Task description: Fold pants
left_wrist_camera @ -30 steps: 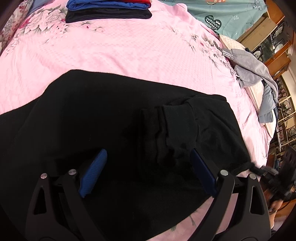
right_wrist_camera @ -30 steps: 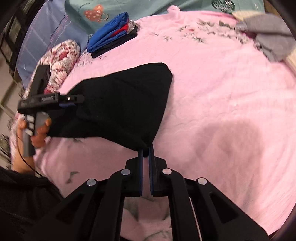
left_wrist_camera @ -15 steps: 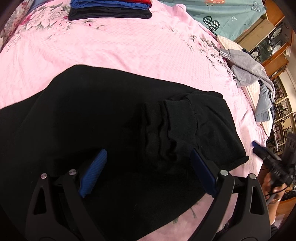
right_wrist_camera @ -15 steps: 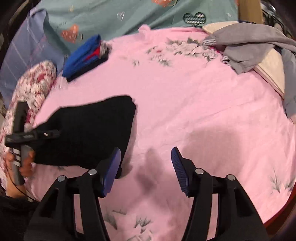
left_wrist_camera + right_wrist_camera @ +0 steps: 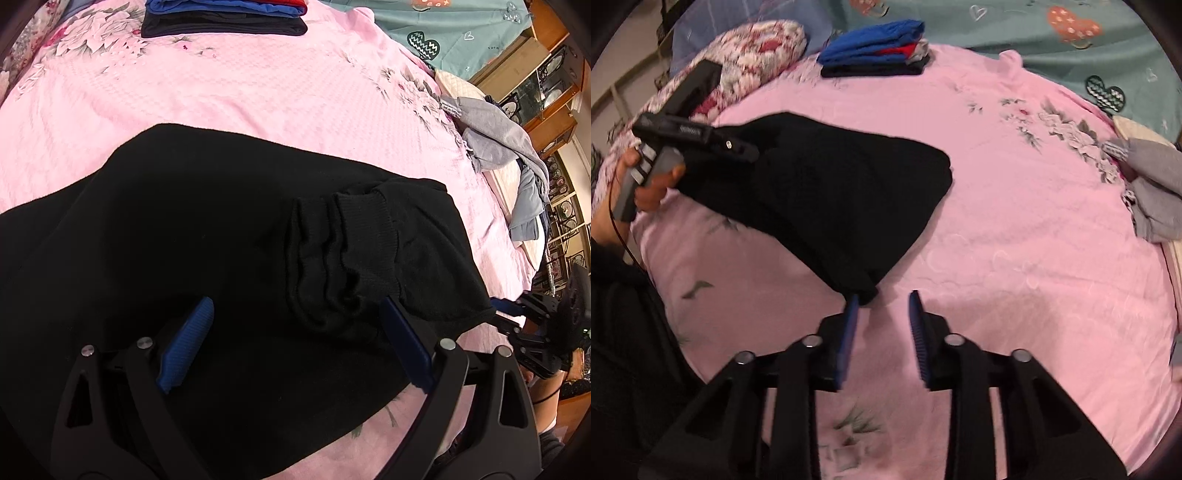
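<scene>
Black pants [image 5: 192,229] lie folded on the pink bedspread [image 5: 229,88], a ribbed cuff [image 5: 365,236] bunched on top. My left gripper [image 5: 297,302] hovers open over them, its blue pads wide apart with cloth below and none pinched. In the right wrist view the pants [image 5: 827,192] taper to a corner [image 5: 866,290] by the left fingertip of my right gripper [image 5: 884,295]. Its jaws are closing with only bedspread [image 5: 1015,240] between them. A hand holds the left gripper [image 5: 694,133] at the pants' far edge. The right gripper [image 5: 524,314] shows by the pants' right corner.
A stack of folded blue, red and black clothes [image 5: 875,50] sits at the far side of the bed. Grey garments [image 5: 498,147] are heaped at the right edge. A floral pillow [image 5: 750,55] and a teal sheet [image 5: 1052,33] lie behind. Wooden shelves [image 5: 546,92] stand past the bed.
My right gripper let go of the pants' corner, opened wide, rolled, then narrowed again. The corner now rests on the bedspread. The left gripper stayed open over the pants.
</scene>
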{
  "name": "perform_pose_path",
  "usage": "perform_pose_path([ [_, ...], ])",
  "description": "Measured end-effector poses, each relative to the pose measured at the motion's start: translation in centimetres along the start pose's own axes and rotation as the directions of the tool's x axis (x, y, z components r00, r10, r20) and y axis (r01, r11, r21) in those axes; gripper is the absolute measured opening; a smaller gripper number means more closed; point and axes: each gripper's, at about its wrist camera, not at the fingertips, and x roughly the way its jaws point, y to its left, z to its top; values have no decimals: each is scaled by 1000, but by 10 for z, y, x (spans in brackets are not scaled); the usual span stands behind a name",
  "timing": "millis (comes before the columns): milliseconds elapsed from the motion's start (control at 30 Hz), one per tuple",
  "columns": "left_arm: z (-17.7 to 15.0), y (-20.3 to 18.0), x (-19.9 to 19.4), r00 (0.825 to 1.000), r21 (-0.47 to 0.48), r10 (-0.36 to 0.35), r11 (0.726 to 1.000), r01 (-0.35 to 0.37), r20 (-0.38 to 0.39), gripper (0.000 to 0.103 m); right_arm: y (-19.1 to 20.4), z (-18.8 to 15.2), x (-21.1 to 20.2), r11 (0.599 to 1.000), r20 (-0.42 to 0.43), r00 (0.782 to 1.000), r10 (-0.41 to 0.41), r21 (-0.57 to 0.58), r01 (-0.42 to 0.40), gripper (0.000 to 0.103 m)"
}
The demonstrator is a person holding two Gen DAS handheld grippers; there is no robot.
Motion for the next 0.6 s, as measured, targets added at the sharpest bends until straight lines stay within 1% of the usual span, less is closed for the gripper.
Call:
perform_pose_path([
  [100,-1,3,-1,1000,-5,8,1000,-8,-5,93,1,4,13,999,-31,999,32,-32,-33,20],
  [167,-1,4,-2,1000,-8,8,1000,-8,-5,93,4,6,12,998,-20,999,41,-55,-42,20],
  [267,0,5,-1,1000,-3,8,1000,-8,-6,93,7,4,10,997,-12,998,62,-44,-62,20],
  [300,0,5,-1,1000,-1,10,1000,-10,-7,93,8,3,12,998,-12,999,50,-46,-51,17],
  [367,1,4,0,1000,-3,12,1000,-12,-9,93,9,4,16,999,-13,999,31,-37,-32,6],
  [433,1,5,-1,1000,-5,11,1000,-11,-12,93,6,9,14,1000,11,1000,5,15,-6,5],
  [533,1,7,-2,1000,-22,2,1000,-2,-9,93,7,18,-10,995,83,994,-73,78,67,4],
  [567,1,7,-1,1000,-19,2,1000,-2,-8,93,6,19,-19,990,102,991,-93,115,81,4],
  [600,1,6,-1,1000,-10,7,1000,-7,-7,93,5,18,-24,982,102,989,-105,170,86,4],
])
